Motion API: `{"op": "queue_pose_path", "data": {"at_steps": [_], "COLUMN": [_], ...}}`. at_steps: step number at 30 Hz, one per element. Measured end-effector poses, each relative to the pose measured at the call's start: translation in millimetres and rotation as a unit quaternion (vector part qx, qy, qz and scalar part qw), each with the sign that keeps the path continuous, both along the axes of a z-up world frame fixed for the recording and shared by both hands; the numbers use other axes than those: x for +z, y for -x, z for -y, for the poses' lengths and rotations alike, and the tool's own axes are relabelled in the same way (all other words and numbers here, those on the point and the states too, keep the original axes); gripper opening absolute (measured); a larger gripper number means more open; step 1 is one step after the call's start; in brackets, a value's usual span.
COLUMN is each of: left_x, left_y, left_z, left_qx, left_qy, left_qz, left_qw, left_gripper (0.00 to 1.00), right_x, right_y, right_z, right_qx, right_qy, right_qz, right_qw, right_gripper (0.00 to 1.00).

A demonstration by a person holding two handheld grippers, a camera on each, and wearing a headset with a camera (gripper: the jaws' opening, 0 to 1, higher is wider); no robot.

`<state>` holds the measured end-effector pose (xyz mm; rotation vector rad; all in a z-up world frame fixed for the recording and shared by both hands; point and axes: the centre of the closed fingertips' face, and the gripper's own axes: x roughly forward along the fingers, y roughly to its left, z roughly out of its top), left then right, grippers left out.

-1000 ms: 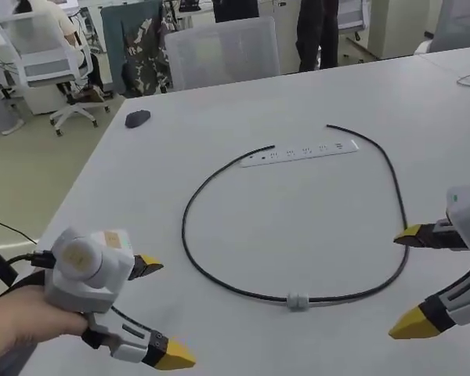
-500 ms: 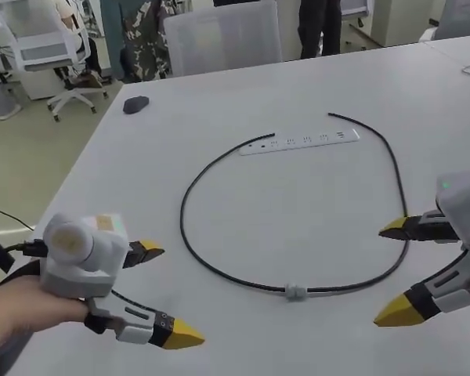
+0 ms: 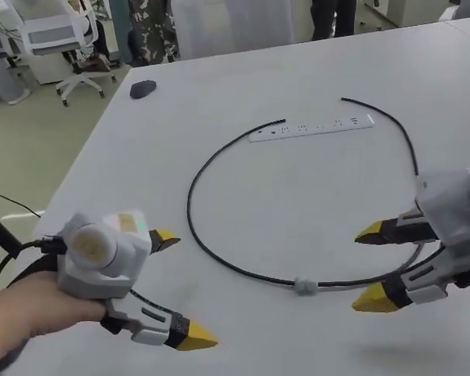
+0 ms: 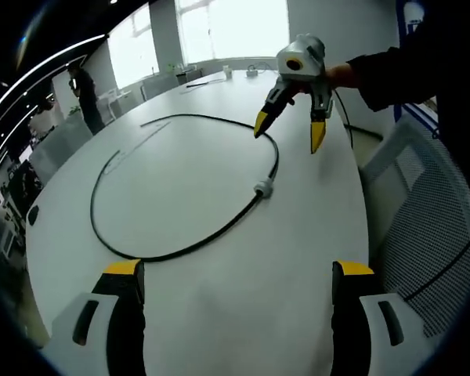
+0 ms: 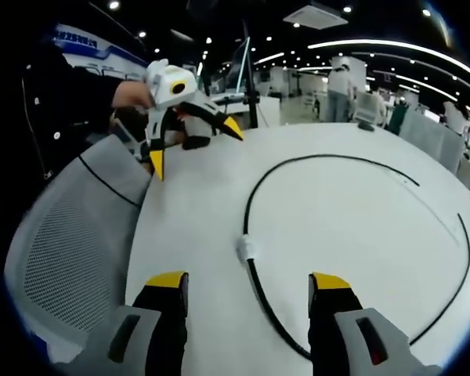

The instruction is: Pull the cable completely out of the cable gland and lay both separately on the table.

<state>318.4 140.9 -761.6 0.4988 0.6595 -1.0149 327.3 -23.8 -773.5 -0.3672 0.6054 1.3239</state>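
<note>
Head view: on the white table (image 3: 298, 196) the black cable (image 3: 189, 204) lies in a wide loop, with the pale cable gland (image 3: 304, 285) threaded on its near run. The gland sits between the two grippers, close to the right gripper (image 3: 369, 266) and just inward of its lower jaw tip. A white power strip (image 3: 312, 128) lies across the far side of the loop, beyond both grippers. A dark mouse (image 3: 142, 89) sits farther off, beyond the left gripper (image 3: 178, 288). Nothing lies between either gripper and the gland. A hand (image 3: 23, 313) holds the left gripper low at the near table edge, jaws spread and pointing inward. The right gripper hangs above the loop with its jaws parted and empty. Its body covers part of the cable's right side.

Left gripper view: its own yellow-tipped jaws stand wide apart with bare table between them. The gland lies ahead and slightly right of centre, still on the cable. The right gripper hovers beyond it, tips pointing down. A mesh chair (image 4: 423, 204) fills the right edge.

Right gripper view: its own jaws gape on either side of the cable, and the gland lies just ahead between the tips, untouched. The left gripper is up at far left. The cable's far end is too small to make out.
</note>
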Motion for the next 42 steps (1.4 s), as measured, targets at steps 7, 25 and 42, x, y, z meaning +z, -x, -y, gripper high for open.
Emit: {"op": "queue_pose_path", "data": {"at_steps": [7, 25, 42], "left_x": [-3.2, -6.0, 8.0], "left_y": [3.0, 8.9, 3.1], "left_z": [1.3, 8.2, 48.3], "left_qx": [-0.004, 0.017, 0.014], "left_qy": [-0.001, 0.027, 0.082], "left_qz": [-0.011, -0.022, -0.012], "left_qw": [0.9999, 0.9993, 0.9964], "left_gripper": [0.96, 0.86, 0.77], "right_x": [-12.0, -45.5, -46.8], "right_y": [-4.2, -11.6, 3.6], "right_z": [-17.6, -46.0, -38.5], "right_qx": [0.022, 0.043, 0.067], "right_qy": [0.000, 0.008, 0.025], "right_qz": [0.000, 0.020, 0.051], "right_qw": [0.9998, 0.9989, 0.9962], "right_gripper": [0.48, 0.20, 0.08]}}
